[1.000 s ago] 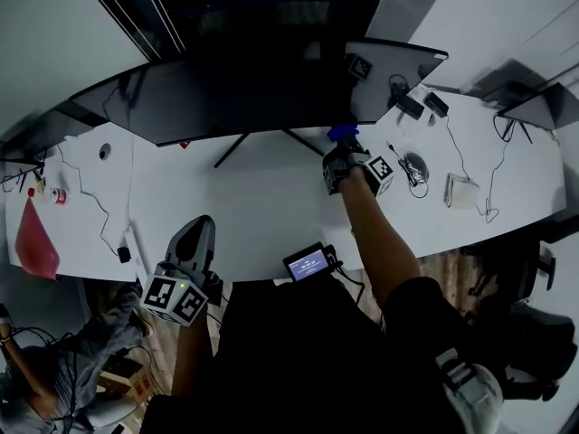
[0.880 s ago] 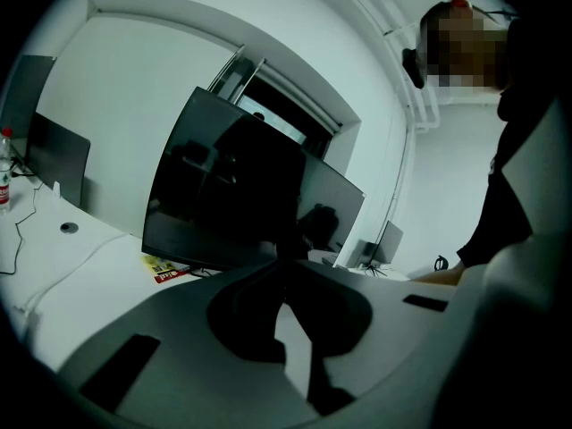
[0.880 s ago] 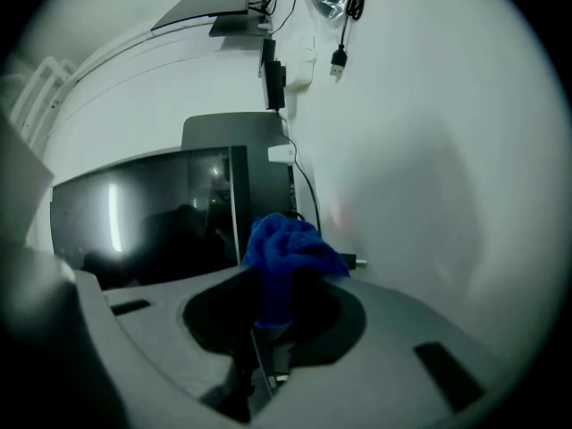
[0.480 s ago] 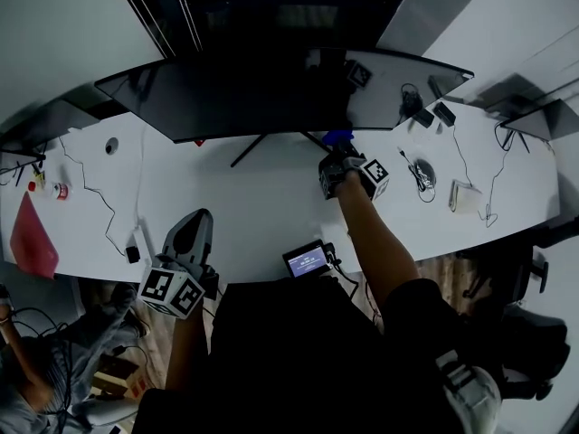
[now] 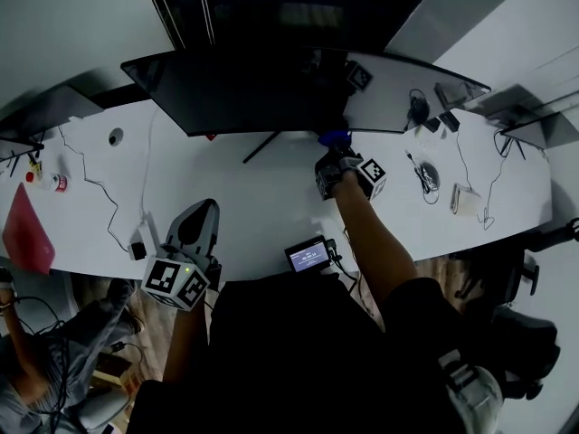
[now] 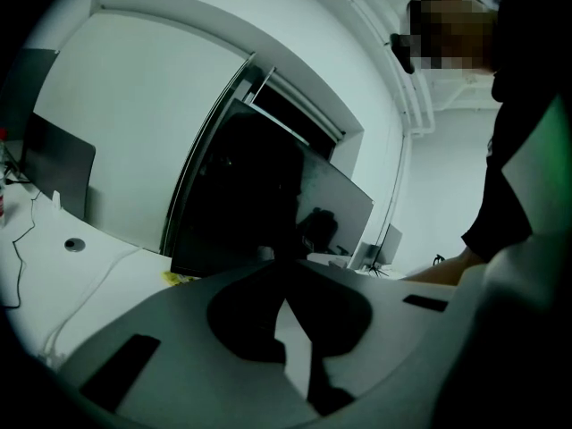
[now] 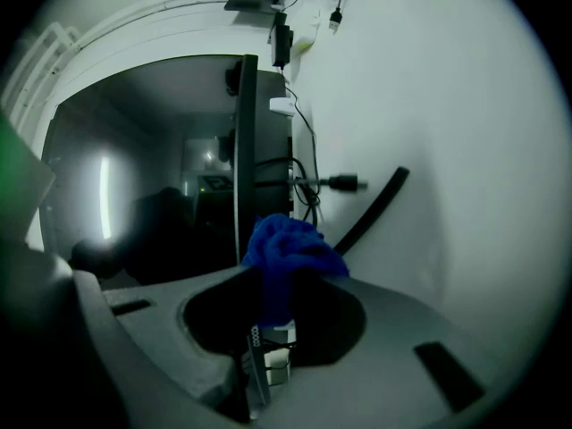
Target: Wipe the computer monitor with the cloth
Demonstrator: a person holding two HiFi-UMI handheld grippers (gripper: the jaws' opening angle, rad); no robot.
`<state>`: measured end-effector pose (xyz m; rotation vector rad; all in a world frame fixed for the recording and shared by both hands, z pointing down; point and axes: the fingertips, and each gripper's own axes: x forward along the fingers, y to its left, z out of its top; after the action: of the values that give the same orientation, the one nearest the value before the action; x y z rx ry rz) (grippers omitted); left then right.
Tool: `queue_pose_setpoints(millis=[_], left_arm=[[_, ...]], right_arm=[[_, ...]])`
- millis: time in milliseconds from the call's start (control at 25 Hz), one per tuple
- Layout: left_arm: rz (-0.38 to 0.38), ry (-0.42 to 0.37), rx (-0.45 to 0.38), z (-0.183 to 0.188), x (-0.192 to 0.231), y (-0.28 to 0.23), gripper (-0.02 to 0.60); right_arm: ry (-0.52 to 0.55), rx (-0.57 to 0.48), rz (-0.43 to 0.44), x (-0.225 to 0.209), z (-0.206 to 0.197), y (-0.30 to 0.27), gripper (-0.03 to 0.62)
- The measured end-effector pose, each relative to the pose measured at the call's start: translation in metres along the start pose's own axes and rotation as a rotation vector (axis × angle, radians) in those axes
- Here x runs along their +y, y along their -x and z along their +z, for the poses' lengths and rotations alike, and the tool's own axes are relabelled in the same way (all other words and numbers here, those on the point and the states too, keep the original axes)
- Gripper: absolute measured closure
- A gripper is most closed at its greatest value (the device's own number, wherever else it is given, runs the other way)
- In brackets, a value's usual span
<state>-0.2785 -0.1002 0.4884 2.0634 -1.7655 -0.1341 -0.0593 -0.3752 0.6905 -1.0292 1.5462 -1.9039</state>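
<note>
Our right gripper (image 5: 336, 155) pinches the blue cloth (image 5: 335, 138) at the monitor's (image 5: 262, 89) lower edge. Our left gripper (image 5: 201, 215), jaws pressed together on nothing, hovers over the white desk (image 5: 262, 202).

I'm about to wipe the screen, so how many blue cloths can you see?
1: a blue cloth clamped in the right gripper, held by the monitor's lower edge. More could lie out of view.
</note>
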Motion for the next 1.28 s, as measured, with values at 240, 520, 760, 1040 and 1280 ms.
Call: queue_pose_setpoints(millis=[240, 520, 760, 1040, 1280], left_arm=[[0.025, 0.009, 0.001, 0.0, 0.027, 0.019, 0.588], [0.03, 0.014, -0.001, 0.001, 0.047, 0.034, 0.588], [0.03, 0.022, -0.009, 0.003, 0.056, 0.043, 0.588], [0.05, 0.037, -0.018, 0.002, 0.081, 0.063, 0.588], [0.058, 0.049, -0.028, 0.001, 0.097, 0.074, 0.588]], right_arm=[[0.01, 0.034, -0.003, 0.001, -0.037, -0.011, 0.52], [0.033, 0.065, -0.013, 0.002, -0.067, -0.019, 0.52], [0.047, 0.101, -0.015, 0.002, -0.095, -0.027, 0.52], [0.061, 0.142, -0.032, 0.001, -0.137, -0.038, 0.52], [0.08, 0.156, -0.03, 0.002, -0.162, -0.045, 0.52]])
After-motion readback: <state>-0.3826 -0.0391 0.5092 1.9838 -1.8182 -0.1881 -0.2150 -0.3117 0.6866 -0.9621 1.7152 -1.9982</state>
